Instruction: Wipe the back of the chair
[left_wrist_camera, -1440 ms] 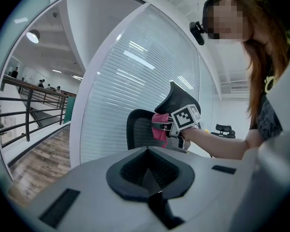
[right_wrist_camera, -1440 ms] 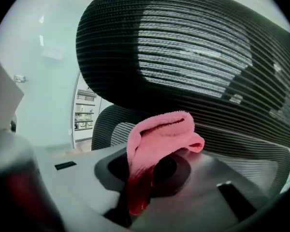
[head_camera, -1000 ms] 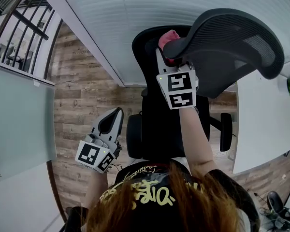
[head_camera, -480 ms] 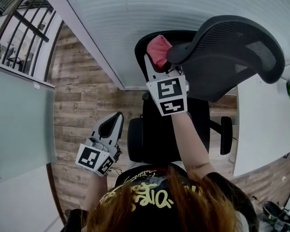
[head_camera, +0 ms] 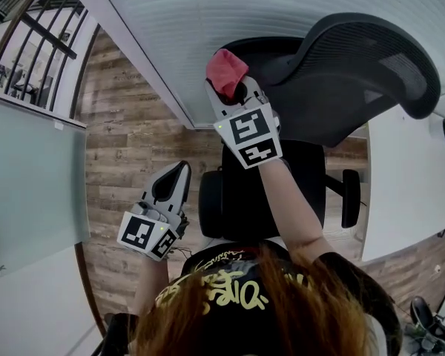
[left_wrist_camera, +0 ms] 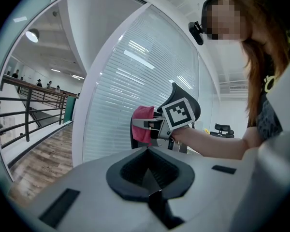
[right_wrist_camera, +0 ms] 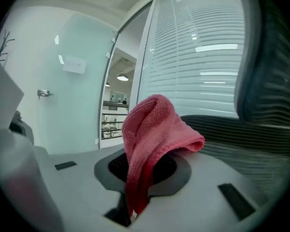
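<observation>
A black mesh office chair [head_camera: 282, 191] stands below me, its curved headrest [head_camera: 363, 65] at the upper right and its backrest top edge [head_camera: 263, 47] beside the cloth. My right gripper [head_camera: 233, 99] is shut on a pink cloth [head_camera: 225, 71], held at the left end of the backrest's top edge. In the right gripper view the pink cloth [right_wrist_camera: 152, 139] bunches out of the shut jaws, with the dark chair back [right_wrist_camera: 241, 129] just to its right. My left gripper [head_camera: 172, 184] hangs lower left, shut and holding nothing, beside the chair's left armrest [head_camera: 208, 206].
A glass wall with white blinds [head_camera: 230, 13] runs close behind the chair. A white table [head_camera: 408, 176] lies at the right, with the right armrest [head_camera: 348, 195] next to it. Wood floor [head_camera: 126, 139] spreads left, toward a frosted glass panel [head_camera: 30, 176] and a railing [head_camera: 30, 58].
My right gripper has carried the pink cloth leftward and out from under the headrest to the left end of the backrest's top. The left gripper has barely moved.
</observation>
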